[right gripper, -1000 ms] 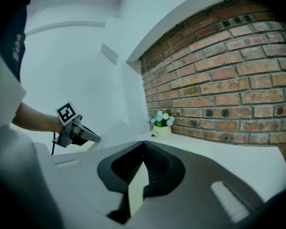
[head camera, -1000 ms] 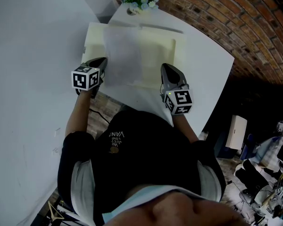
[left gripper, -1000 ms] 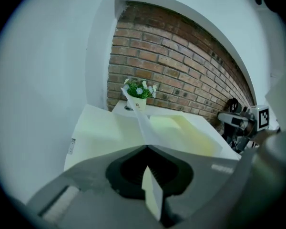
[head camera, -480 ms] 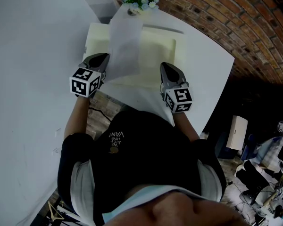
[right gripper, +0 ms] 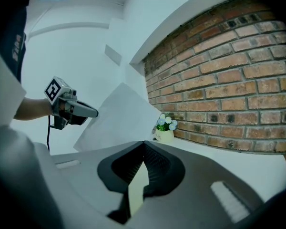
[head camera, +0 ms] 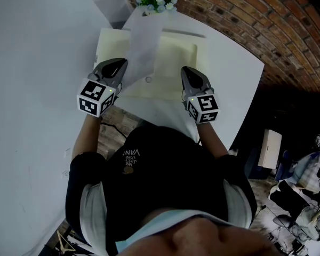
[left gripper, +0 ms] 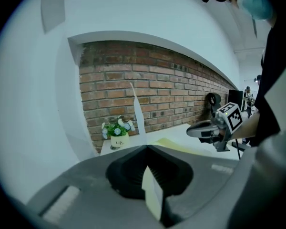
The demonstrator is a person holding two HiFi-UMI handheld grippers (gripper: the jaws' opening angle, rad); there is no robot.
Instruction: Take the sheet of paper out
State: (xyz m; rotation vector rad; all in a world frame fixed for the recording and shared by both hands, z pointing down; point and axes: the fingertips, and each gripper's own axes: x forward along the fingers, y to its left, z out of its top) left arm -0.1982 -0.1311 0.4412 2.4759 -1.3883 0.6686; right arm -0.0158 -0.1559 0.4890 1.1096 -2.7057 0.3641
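A pale, translucent sheet of paper (head camera: 144, 47) stands lifted above the open cream folder (head camera: 178, 52) on the white table. My left gripper (head camera: 121, 64) is shut on the sheet's near left corner. In the left gripper view the sheet (left gripper: 137, 114) rises edge-on from the closed jaws of the left gripper (left gripper: 146, 148). My right gripper (head camera: 185, 71) is shut on the folder's near right edge. A cream strip of the folder (right gripper: 137, 187) shows between its closed jaws. From the right gripper view the sheet (right gripper: 119, 118) hangs slanted from the left gripper (right gripper: 93, 112).
A small pot of flowers (head camera: 157, 1) stands at the table's far edge, before a brick wall (head camera: 266, 25). A white wall (head camera: 32, 89) runs close on the left. The white table (head camera: 232, 68) ends in a corner on the right, with clutter on the floor (head camera: 298, 180) beyond.
The left gripper has risen and rolled, pulling the sheet up off the folder so that it stands steeper. The right gripper has stayed on the folder's edge.
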